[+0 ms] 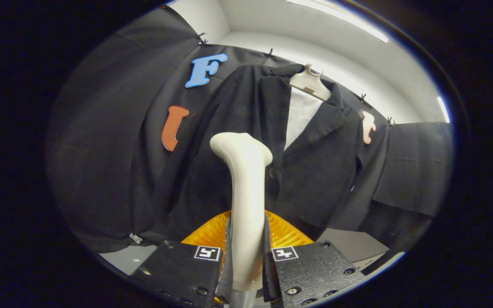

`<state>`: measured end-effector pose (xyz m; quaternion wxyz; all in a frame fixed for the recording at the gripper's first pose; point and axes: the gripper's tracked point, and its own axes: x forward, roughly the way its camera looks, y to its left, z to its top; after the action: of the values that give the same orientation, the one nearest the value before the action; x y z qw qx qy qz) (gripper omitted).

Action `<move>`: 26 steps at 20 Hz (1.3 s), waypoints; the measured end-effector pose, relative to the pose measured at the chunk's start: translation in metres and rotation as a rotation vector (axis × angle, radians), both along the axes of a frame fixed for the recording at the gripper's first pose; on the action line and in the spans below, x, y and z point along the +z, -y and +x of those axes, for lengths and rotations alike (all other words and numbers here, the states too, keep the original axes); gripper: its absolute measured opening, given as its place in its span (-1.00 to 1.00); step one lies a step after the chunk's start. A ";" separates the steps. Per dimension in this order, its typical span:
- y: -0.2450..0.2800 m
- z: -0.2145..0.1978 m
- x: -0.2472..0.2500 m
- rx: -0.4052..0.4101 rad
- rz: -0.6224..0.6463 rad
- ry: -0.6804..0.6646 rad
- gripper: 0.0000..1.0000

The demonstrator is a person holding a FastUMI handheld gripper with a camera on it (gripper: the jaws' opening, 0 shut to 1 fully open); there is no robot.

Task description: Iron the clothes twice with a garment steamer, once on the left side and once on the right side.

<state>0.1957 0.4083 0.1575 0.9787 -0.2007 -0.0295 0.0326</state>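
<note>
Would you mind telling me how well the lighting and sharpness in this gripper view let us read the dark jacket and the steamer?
Gripper view: fisheye distortion bows the booth's edges; ceiling light strips glare white; the black jacket is dim, its folds barely readable; the cream steamer, clamped between the gripper jaws, is bright and reasonably sharp; the white hanger is clear.

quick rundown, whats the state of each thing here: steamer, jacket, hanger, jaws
garment steamer: upright, gripped by its handle, head against the jacket front
jacket: dark, hanging, front open over a white lining
hanger: white, carrying the jacket
gripper: jaws shut on the steamer handle
</note>
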 end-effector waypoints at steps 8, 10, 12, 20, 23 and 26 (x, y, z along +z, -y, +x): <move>0.007 -0.004 -0.062 -0.010 -0.022 -0.109 -0.39; 0.008 -0.006 -0.075 -0.010 -0.031 -0.128 -0.39; 0.010 -0.007 -0.086 -0.013 -0.045 -0.138 -0.39; 0.022 -0.019 -0.162 -0.026 -0.100 -0.253 -0.39; 0.026 -0.021 -0.194 -0.035 -0.119 -0.304 -0.39; 0.031 -0.024 -0.212 -0.047 -0.130 -0.343 -0.39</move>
<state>0.1712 0.3771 -0.0550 0.9548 -0.2558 0.1447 0.0455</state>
